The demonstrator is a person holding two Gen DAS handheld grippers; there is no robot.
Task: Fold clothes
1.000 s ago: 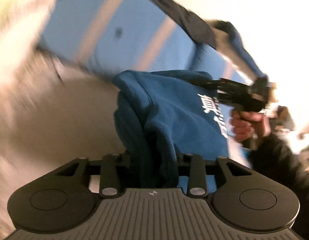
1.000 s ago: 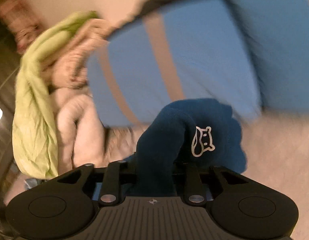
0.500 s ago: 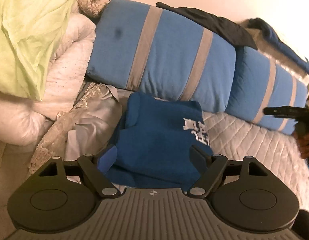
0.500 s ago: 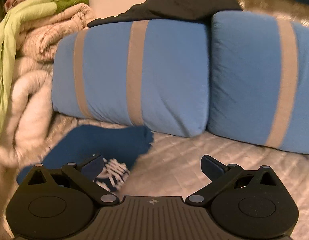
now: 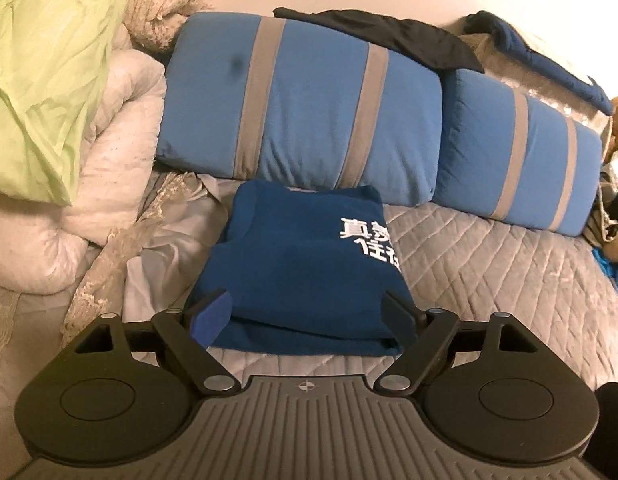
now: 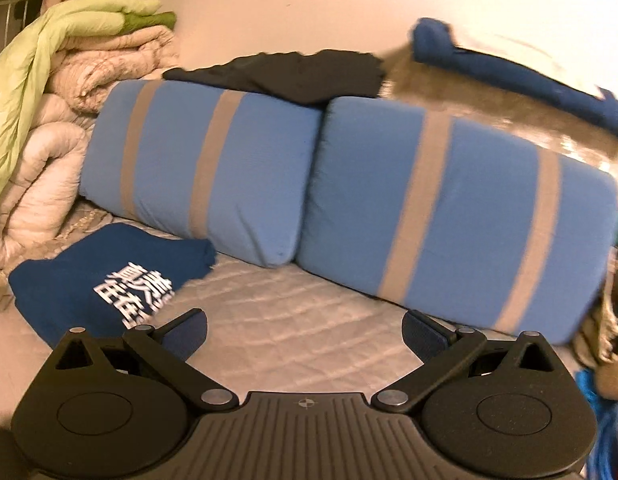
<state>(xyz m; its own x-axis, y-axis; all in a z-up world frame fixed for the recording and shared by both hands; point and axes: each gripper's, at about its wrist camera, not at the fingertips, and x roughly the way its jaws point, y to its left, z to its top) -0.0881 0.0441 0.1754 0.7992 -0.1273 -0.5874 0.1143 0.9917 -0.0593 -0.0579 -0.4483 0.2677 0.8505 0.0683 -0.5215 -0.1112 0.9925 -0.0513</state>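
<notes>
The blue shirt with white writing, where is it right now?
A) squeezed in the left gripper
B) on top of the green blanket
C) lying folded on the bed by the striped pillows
C: the blue shirt lies folded on the bed before the striped pillows, and the left gripper is open around its near edge.

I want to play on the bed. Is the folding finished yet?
Nearly. The blue shirt lies folded by the pillows. Nothing is in hand: the left gripper and right gripper are open. A black garment on the pillows may be left.
</notes>
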